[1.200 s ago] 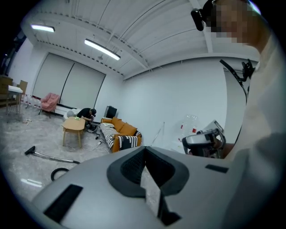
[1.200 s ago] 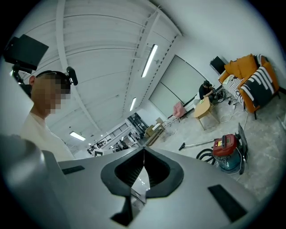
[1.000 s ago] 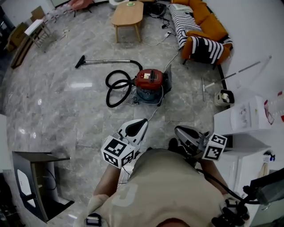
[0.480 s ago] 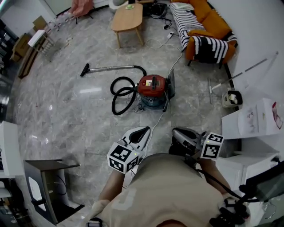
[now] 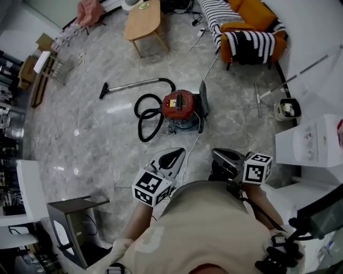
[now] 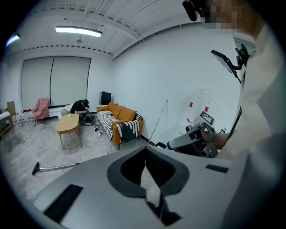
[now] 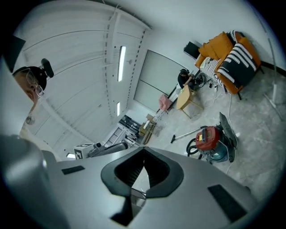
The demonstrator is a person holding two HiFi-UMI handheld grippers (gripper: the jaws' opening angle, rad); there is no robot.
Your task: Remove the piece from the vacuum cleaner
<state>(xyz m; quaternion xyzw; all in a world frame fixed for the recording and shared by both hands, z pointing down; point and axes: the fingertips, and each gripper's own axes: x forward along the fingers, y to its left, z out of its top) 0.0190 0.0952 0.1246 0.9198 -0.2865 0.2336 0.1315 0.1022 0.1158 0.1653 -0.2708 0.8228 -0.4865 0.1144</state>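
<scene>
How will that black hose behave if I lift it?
Probably floppy: the hose lies in loose loops on the floor. Pulling it may tug the vacuum cleaner or the metal tube, since both ends look attached.

Vacuum cleaner (image 5: pixel 181 105) is showing a red top over a teal base, trailing a black hose (image 5: pixel 143 113). Orange sofa (image 5: pixel 256 13) is wearing black-and-white striped throws (image 5: pixel 249 40). Floor (image 5: pixel 91 139) is showing grey marbling. Marker cube (image 5: pixel 151 187) is showing black-and-white squares.
</scene>
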